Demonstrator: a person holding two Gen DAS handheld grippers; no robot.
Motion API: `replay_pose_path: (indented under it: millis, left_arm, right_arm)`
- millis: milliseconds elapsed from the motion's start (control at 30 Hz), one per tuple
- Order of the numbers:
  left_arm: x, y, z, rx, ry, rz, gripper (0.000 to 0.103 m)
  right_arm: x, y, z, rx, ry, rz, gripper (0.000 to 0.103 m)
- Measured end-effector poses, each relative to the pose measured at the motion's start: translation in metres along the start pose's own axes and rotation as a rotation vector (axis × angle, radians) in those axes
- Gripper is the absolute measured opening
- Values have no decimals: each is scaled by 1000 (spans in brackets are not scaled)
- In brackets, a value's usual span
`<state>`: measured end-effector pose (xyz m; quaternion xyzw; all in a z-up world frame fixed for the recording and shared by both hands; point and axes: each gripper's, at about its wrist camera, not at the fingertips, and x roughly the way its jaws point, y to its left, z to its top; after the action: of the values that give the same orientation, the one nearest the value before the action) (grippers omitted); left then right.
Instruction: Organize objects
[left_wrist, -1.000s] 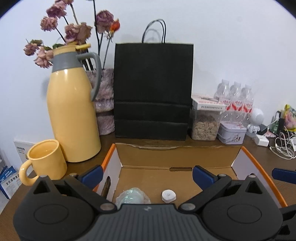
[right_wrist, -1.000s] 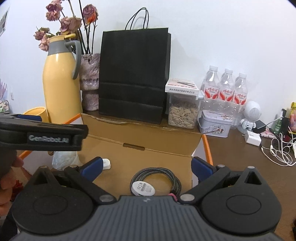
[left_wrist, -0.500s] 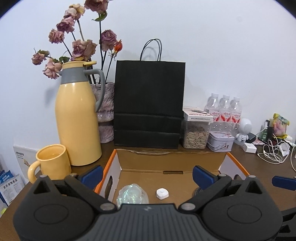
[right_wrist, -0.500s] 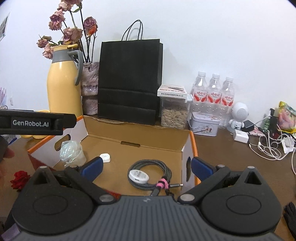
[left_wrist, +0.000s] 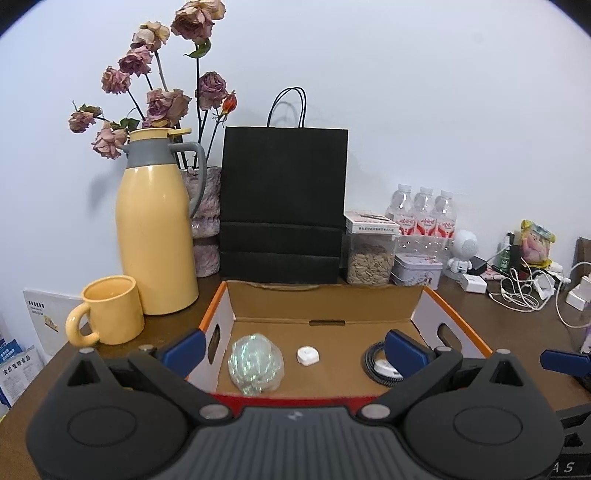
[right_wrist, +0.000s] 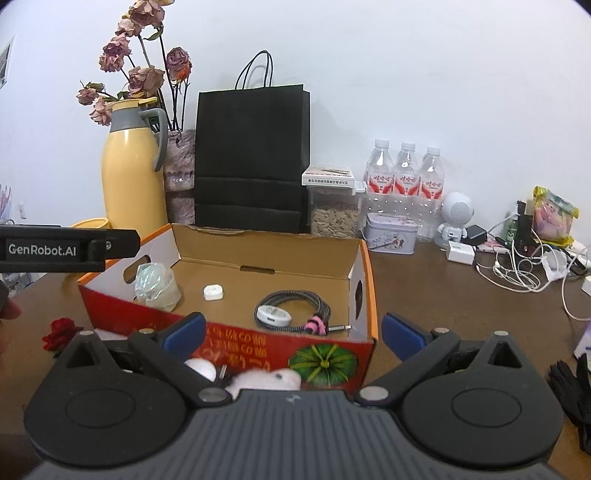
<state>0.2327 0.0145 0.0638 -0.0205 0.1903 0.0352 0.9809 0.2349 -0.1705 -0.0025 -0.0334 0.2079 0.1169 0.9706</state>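
Note:
An open cardboard box (left_wrist: 325, 302) with orange rims and a red front wall (right_wrist: 240, 338) sits on the brown table. Inside lie a crumpled clear plastic bundle (left_wrist: 255, 365) (right_wrist: 155, 284), a small white case (left_wrist: 307, 356) (right_wrist: 213, 292) and a coiled braided cable with a white puck (left_wrist: 380, 365) (right_wrist: 291, 310). My left gripper (left_wrist: 295, 349) hangs open and empty at the box's near edge. My right gripper (right_wrist: 293, 330) is open and empty just before the front wall. A white-pink fluffy thing (right_wrist: 266, 378) and a red rose (right_wrist: 59, 332) lie outside the box.
Behind the box stand a yellow thermos (left_wrist: 157, 236), a yellow mug (left_wrist: 110, 310), a black paper bag (left_wrist: 282, 203), a seed jar (left_wrist: 369, 254), a tin (left_wrist: 417, 271) and water bottles (right_wrist: 406, 173). Tangled white cables (right_wrist: 517, 269) and a black glove (right_wrist: 576, 387) lie at the right.
Both grippers have drawn back from the box and risen. The box's red front wall and the things on the table before it have come into the right wrist view.

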Motion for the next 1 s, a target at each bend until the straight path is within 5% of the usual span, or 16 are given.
replay_pose_path:
  millis: [1000]
  left_arm:
    - [-60, 21, -67, 61, 115, -10, 103]
  right_arm:
    - [-57, 2, -64, -6, 115, -22, 103]
